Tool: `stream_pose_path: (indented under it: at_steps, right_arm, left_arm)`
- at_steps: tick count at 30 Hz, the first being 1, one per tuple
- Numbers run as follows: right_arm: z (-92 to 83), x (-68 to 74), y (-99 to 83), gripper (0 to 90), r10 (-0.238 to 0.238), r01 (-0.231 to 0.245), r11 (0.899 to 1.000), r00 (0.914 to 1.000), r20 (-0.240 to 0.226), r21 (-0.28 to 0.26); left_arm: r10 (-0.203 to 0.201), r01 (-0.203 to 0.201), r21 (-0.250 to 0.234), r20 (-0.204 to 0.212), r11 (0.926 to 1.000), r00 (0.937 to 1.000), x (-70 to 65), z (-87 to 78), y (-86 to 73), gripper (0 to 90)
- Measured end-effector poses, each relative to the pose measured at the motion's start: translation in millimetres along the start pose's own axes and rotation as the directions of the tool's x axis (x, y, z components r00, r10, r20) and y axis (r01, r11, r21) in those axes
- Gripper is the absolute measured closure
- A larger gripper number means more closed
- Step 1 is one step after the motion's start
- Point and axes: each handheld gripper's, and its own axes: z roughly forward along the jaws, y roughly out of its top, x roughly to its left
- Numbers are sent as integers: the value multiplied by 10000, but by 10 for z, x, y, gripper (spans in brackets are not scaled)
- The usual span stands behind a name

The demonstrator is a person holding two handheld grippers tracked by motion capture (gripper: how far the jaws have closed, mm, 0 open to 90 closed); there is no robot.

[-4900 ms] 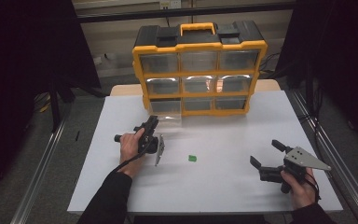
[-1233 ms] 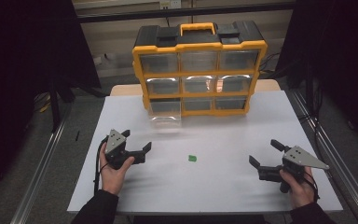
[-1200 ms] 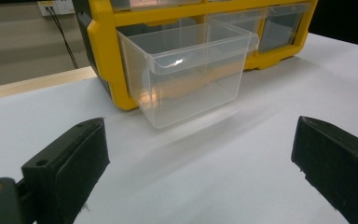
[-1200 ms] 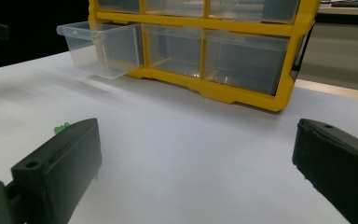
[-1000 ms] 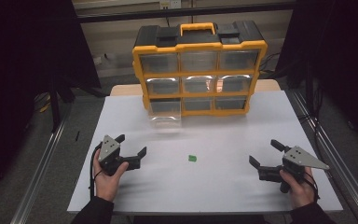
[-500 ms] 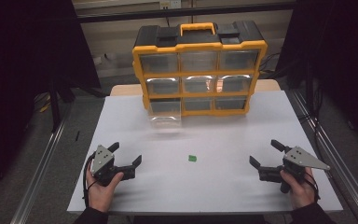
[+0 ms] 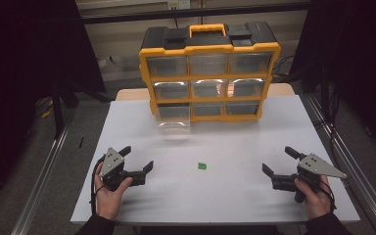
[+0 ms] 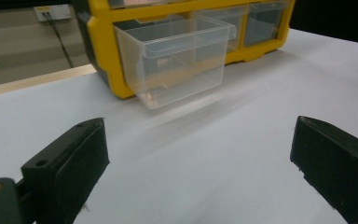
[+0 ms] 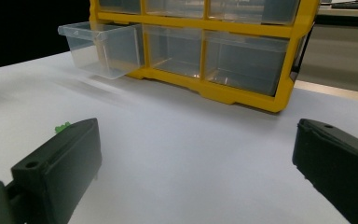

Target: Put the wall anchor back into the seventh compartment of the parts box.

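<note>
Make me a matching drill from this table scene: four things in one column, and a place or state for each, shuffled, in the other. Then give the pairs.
Things
1. left tool
2. small green piece
3. clear drawer
4. right tool

Places or states
A. pulled out of the bottom left slot of the yellow organizer
B. lying alone on the white table, between the two tools
C. open and empty, near the table's right front
D. open and empty, near the table's left front

Pairs: 1-D, 2-B, 3-A, 4-C
</note>
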Motion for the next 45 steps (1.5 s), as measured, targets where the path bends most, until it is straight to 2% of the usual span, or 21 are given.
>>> stream_pose_path:
  at_steps: [8, 12, 14, 16, 17, 18, 20, 23, 24, 26, 27, 28, 30, 31, 33, 34, 35, 36, 37, 42, 45]
  right_arm:
    - [-1, -1, -3, 10, -18, 18, 10000, 10000, -11, -5]
    - [-8, -7, -4, 10, 28, -28, 10000, 10000, -67, -21]
    - [3, -4, -6, 10, 39, -39, 10000, 10000, -43, -14]
    - [2, -1, -5, 10, -18, 18, 10000, 10000, -28, -3]
    - [2, -1, -5, 10, -25, 25, 10000, 10000, -18, -11]
    - [1, -1, -5, 10, -10, 10, 10000, 10000, -11, -9]
    - [1, -4, -4, 10, 49, -49, 10000, 10000, -28, 16]
    - [3, -6, -4, 10, 14, -14, 10000, 10000, -64, 19]
    - [4, -7, -5, 10, 3, -3, 10000, 10000, -79, 29]
    - [6, -7, -6, 10, 6, -6, 10000, 10000, -40, -18]
    - [6, -5, -6, 10, 35, -35, 10000, 10000, -21, -22]
    - [6, -5, -6, 10, 33, -33, 10000, 10000, -25, -20]
    - [2, -3, -4, 10, 39, -39, 10000, 10000, -55, 16]
    - [2, -3, -4, 10, 38, -38, 10000, 10000, -55, 13]
    - [3, -2, -4, 10, 61, -60, 10000, 10000, -60, 25]
    - [3, -5, -5, 10, 15, -15, 10000, 10000, -71, 20]
    - [3, -6, -5, 10, 10, -9, 10000, 10000, -79, 24]
    - [3, -6, -5, 10, 13, -12, 10000, 10000, -78, 25]
    - [3, -5, -5, 10, 22, -21, 10000, 10000, -88, 39]
    - [6, -8, -7, 10, -6, 7, 10000, 10000, -79, 21]
    - [4, -6, -6, 10, -4, 5, 10000, 10000, -95, 33]
  left_arm:
    - [199, -249, 498, 986, 9984, 9949, -97, 133, 65, 61]
    - [159, -277, 647, 1774, 9975, 9840, -136, 208, 96, 70]
    - [403, -543, 731, 1806, 9959, 9827, -171, 244, 116, 64]
    - [383, -558, 771, 2120, 9955, 9765, -184, 281, 133, 63]
    - [331, -507, 851, 1965, 9951, 9799, -203, 293, 143, 63]
    - [351, -540, 802, 2203, 9953, 9748, -196, 310, 148, 62]
    - [496, -716, 883, 2304, 9935, 9718, -208, 334, 176, 59]
    - [436, -696, 1013, 2394, 9924, 9700, -230, 364, 216, 60]
    - [533, -812, 1038, 2478, 9913, 9674, -229, 373, 224, 59]
    - [815, -1113, 1173, 2336, 9868, 9689, -239, 401, 245, 60]
    - [732, -1060, 1207, 2495, 9870, 9656, -239, 418, 250, 55]
    - [441, -842, 1253, 2938, 9885, 9549, -230, 448, 260, 62]
    - [660, -1096, 1340, 2944, 9849, 9534, -243, 476, 274, 66]
    - [888, -1372, 1534, 2867, 9786, 9539, -250, 488, 292, 67]
    - [896, -1398, 1478, 3037, 9791, 9485, -257, 520, 308, 66]
    - [1034, -1561, 1577, 2995, 9751, 9485, -254, 524, 323, 66]
    - [971, -1522, 1505, 3223, 9768, 9417, -260, 545, 333, 66]
    - [955, -1505, 1487, 3249, 9773, 9409, -265, 555, 342, 59]
    - [1061, -1658, 1541, 3359, 9741, 9359, -261, 572, 359, 59]
    - [1337, -1947, 1608, 3280, 9676, 9352, -308, 670, 411, 71]
    - [1481, -2172, 1715, 3445, 9609, 9270, -336, 715, 439, 81]
